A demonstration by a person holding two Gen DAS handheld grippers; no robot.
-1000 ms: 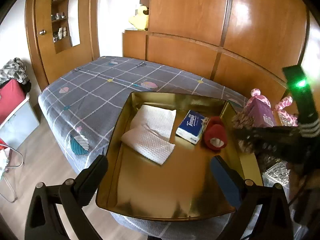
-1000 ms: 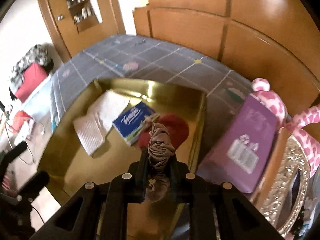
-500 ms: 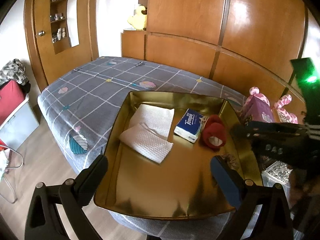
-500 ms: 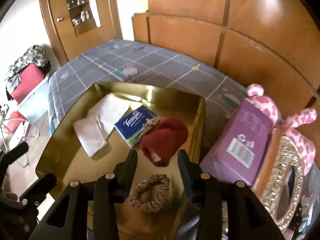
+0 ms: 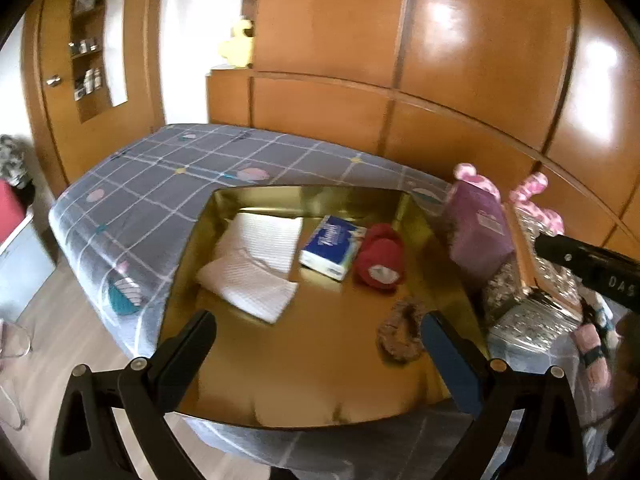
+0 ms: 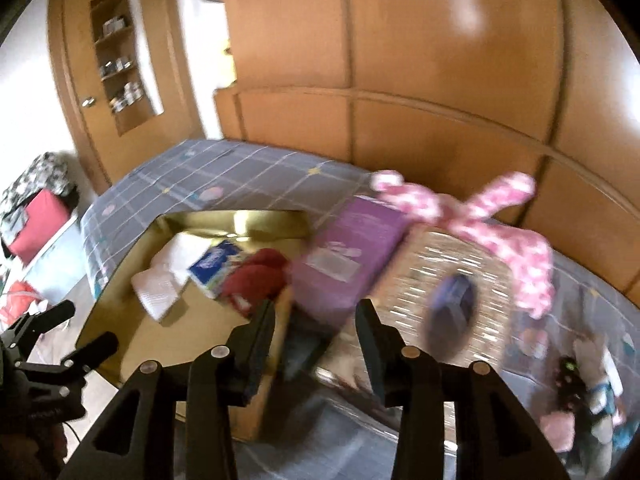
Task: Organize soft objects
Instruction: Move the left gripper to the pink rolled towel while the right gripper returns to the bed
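A gold tray (image 5: 304,194) lies on the grey checked bed. In it are white folded cloths (image 5: 256,264), a blue tissue pack (image 5: 332,246), a red soft item (image 5: 380,258) and a brown scrunchie (image 5: 400,336) lying loose near the right wall. My left gripper (image 5: 316,344) hovers open over the tray's near half, holding nothing. My right gripper (image 6: 316,320) is open and empty, above the tray's right edge and pointing towards a purple box (image 6: 352,256). The right wrist view is blurred; the red soft item (image 6: 256,276) shows left of its fingers.
Right of the tray stand the purple box (image 5: 478,224), a pink spotted plush (image 6: 480,208) and a silvery ornate frame (image 6: 440,272). Small items lie at the bed's far right (image 6: 576,380). Wooden wardrobe panels rise behind the bed; the floor drops off to the left.
My right gripper opened and dropped the brown scrunchie into the tray, then swung right and up towards the purple box. The left gripper stayed open and shifted only slightly.
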